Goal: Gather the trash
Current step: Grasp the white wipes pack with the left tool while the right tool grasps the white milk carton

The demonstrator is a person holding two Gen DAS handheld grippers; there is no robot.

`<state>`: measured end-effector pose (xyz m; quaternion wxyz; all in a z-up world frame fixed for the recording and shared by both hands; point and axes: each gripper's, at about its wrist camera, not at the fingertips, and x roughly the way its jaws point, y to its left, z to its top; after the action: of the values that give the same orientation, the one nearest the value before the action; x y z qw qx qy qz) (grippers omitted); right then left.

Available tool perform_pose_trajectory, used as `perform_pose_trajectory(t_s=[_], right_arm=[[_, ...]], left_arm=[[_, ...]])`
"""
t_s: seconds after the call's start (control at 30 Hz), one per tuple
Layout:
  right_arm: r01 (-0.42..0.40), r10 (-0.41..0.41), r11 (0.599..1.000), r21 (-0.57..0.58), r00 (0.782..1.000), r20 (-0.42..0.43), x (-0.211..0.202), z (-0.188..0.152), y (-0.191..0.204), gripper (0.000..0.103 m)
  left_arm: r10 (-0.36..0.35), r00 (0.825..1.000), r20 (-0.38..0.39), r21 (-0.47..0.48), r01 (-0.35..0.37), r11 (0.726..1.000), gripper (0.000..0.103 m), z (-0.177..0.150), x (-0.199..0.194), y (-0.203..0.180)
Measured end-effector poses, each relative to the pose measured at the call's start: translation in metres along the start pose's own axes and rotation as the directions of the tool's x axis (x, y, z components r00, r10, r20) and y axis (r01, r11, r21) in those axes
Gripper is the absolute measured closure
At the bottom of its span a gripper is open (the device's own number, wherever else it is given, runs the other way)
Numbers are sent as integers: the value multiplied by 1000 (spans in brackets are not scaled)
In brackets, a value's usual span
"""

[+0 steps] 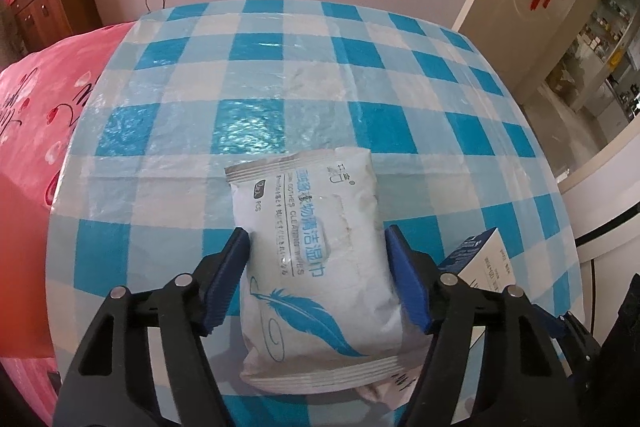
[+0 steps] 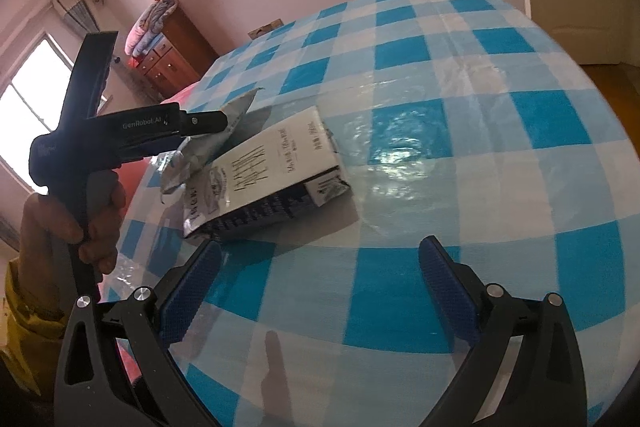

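Gripping a white wet-wipes packet point(image 1: 316, 267) between its blue pads, the left gripper point(image 1: 318, 239) had both fingers pressed against the packet's sides, one on each long edge. The packet, printed with a blue feather and blue lettering, sat over the blue-and-white checked tablecloth point(image 1: 280, 67); whether it was lifted off the cloth could not be told from the left wrist view. In the right wrist view the same packet point(image 2: 224, 135) appeared crumpled and silvery, sticking out ahead of the left gripper point(image 2: 224, 123), which a bare hand point(image 2: 96, 223) held by its handle.

Just beside the packet lay a dark blue and white carton point(image 2: 264, 179), flat on the tablecloth point(image 2: 480, 187) with its white printed face up; its corner point(image 1: 480, 259) showed at the right edge of the left wrist view. The right gripper point(image 2: 320, 259) hung above the cloth near the carton with its fingers spread wide and nothing between them.

A pink floral bedspread point(image 1: 36, 123) lay beyond the table's left side.
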<state>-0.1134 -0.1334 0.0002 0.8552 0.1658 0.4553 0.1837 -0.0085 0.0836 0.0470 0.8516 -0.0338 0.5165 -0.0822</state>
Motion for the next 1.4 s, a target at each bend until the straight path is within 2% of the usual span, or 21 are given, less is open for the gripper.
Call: perform_pose_trajectory(t_s=[0.03,0.07,0.13,0.27,0.53,0.73,0.8,0.83,1.0,1.07,1.17,1.27,1.4], right_arm=[[-13,13,1000,6,1000,-6,2,1,1,8],[-28,28,999,14,1000,-12,4,2,2,15],[-49,49,999,24,998,-28,8,4,4,22],[-96,98,994,54,994,-42,15,9,7,25],[-145,152,984,107,986,-64,30,25,10,25],[-123,128,990,75,989,-73,43,37,21,25],[-114,118,992,62,990,-72,48,43,25,25],[-104,107,993,48,992,-70,51,48,28,25],[-62,61,998,-16,995,-73,70,69,39,25],[-47,45,998,-31,996,-75,76,75,44,22],[-42,39,999,-35,996,-79,79,76,48,18],[-26,22,998,-51,997,-78,79,73,53,16],[-2,-3,998,-60,997,-79,75,64,57,16]], left_arm=[[5,1000,3,-3,-5,1000,37,-1,-2,3],[5,1000,5,-5,-5,1000,41,-2,-3,5],[0,1000,8,-6,0,1000,46,-4,-5,9],[-3,1000,9,-8,3,1000,48,-10,-7,16],[14,1000,16,6,-14,1000,48,-17,-8,22],[34,999,18,10,-34,999,46,-20,-9,31],[36,999,14,8,-36,999,40,-20,-9,34],[37,999,7,4,-37,999,39,-21,-7,36],[14,1000,12,-17,-13,1000,38,-23,-7,44],[11,1000,22,-9,-11,1000,38,-24,-10,43],[1,999,34,24,-2,1000,36,-25,-14,41],[-26,999,45,48,23,999,28,-25,-17,37],[-57,998,40,80,54,995,27,-26,-16,31]])
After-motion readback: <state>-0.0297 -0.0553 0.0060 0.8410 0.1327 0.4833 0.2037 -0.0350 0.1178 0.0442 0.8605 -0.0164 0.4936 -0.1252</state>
